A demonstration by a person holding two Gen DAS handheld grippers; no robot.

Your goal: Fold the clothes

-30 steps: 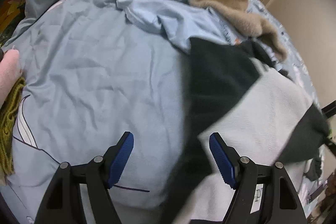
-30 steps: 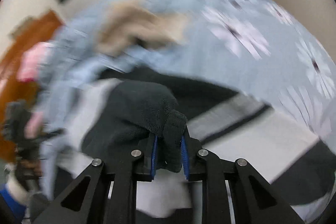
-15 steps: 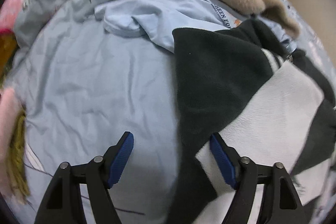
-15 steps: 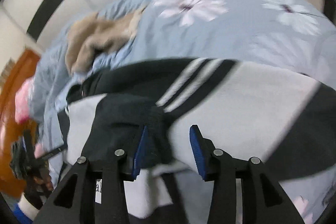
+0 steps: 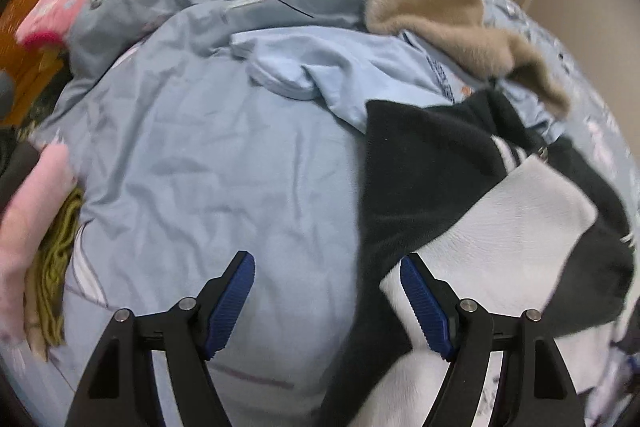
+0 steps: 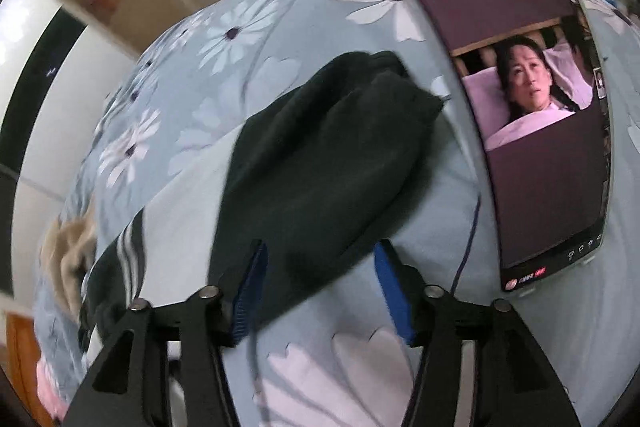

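Bedsheet [image 5: 192, 155]: thin woven cloth, matt, creased. Black-and-white fleece top [image 5: 440, 183]: soft napped cloth, matt; white panel smoother than black. Tan garment [image 5: 436, 11], behind the fleece top: long fuzzy pile, plush. Pale blue shirt [image 5: 320, 67], touching the fleece top's far edge: smooth knit, matt. Left gripper [image 5: 326, 301]: matt black plastic arms, ribbed blue pads [image 5: 232, 303], shiny metal pins. Phone [image 6: 532, 99], right of the fleece top's sleeve [image 6: 320, 163] in right wrist view: glossy glass screen, lit.
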